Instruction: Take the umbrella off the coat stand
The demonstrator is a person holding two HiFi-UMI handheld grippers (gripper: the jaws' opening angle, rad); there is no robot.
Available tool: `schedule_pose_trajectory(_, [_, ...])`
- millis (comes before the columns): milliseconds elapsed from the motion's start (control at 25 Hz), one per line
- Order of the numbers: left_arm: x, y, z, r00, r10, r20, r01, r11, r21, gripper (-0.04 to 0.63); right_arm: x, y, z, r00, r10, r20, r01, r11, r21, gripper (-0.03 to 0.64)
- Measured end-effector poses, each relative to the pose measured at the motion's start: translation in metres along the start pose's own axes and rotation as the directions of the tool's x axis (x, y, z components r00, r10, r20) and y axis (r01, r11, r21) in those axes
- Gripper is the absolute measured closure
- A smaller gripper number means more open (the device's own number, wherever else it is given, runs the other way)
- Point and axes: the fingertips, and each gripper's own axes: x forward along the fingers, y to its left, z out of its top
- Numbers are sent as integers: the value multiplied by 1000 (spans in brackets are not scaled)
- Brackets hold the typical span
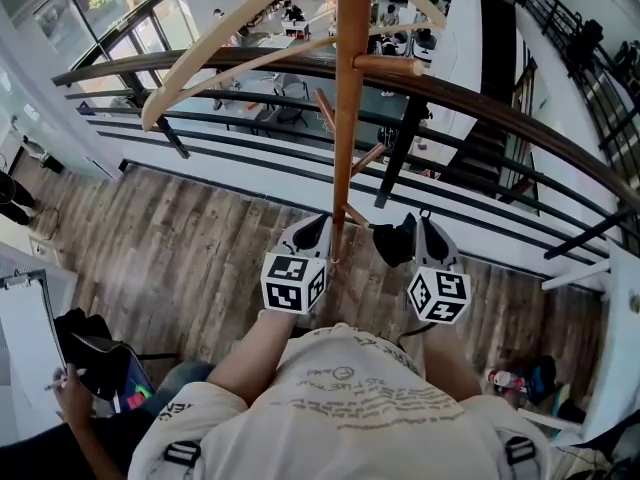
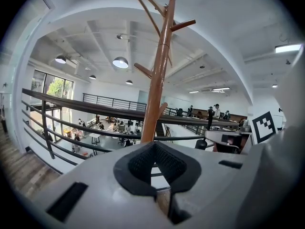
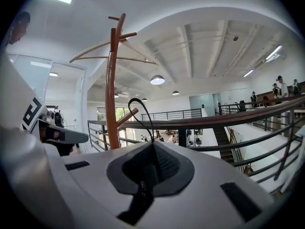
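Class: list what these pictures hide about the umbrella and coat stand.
Umbrella body: right gripper view shows only a black loop in the right gripper, which hides the rest.
Coat stand foot: head view, behind the left gripper and person.
Stand's top: head view, cut by top edge.

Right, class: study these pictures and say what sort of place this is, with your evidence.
Probably a mezzanine walkway in an open-plan office: a curved handrail edges the wood-plank floor, desks with seated people lie on the level below, and a staircase leads down.
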Motion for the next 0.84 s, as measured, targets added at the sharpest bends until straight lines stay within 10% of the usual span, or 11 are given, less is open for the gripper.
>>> schedule_pose_trajectory(840, [1, 8, -4, 1000, 15, 0, -15, 1000, 0, 591, 9, 11, -4, 998, 57, 5, -57, 998, 16, 612])
